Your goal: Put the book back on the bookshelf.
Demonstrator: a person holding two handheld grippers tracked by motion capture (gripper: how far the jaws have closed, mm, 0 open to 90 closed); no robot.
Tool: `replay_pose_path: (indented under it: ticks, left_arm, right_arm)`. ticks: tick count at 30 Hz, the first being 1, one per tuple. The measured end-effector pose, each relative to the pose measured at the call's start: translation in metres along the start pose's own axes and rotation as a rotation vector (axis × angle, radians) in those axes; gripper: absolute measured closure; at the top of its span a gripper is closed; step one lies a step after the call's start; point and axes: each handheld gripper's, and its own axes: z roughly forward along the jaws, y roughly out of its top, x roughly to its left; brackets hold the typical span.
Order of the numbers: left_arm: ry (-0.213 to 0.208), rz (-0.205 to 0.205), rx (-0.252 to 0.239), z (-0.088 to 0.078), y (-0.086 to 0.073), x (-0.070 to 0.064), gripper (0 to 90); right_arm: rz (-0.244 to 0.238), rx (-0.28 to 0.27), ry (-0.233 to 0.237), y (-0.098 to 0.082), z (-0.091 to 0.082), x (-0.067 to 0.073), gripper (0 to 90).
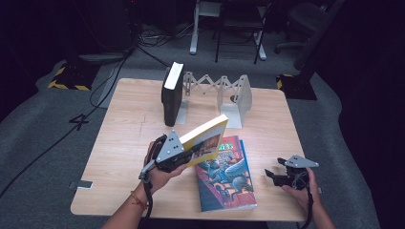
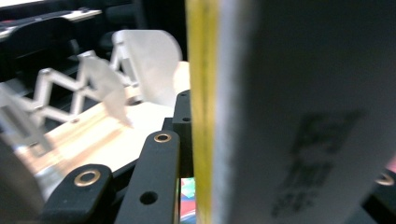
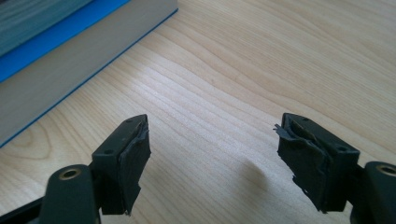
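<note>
Currently left gripper point(image 1: 191, 153) clamps yellow-spined paperback book point(image 1: 206, 138); keep it upright, aim for white accordion book rack point(image 1: 217, 90) at bench's far edge. Right gripper point(image 3: 212, 158) empty, jaws wide.

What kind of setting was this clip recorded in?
Probably a lab or studio recording space: a lone wooden table on grey carpet, cables trailing across the floor, office chairs in darkness behind.
</note>
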Motion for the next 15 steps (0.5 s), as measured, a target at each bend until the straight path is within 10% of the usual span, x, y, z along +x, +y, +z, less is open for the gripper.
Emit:
replay_pose_path:
  ticks: [15]
  left_arm:
    - [0.246,-0.089,0.015,-0.022,-0.016,0.050,74.8]
  right_arm:
    - [0.007,0.012,0.010,-0.002,0.007,0.003,25.4]
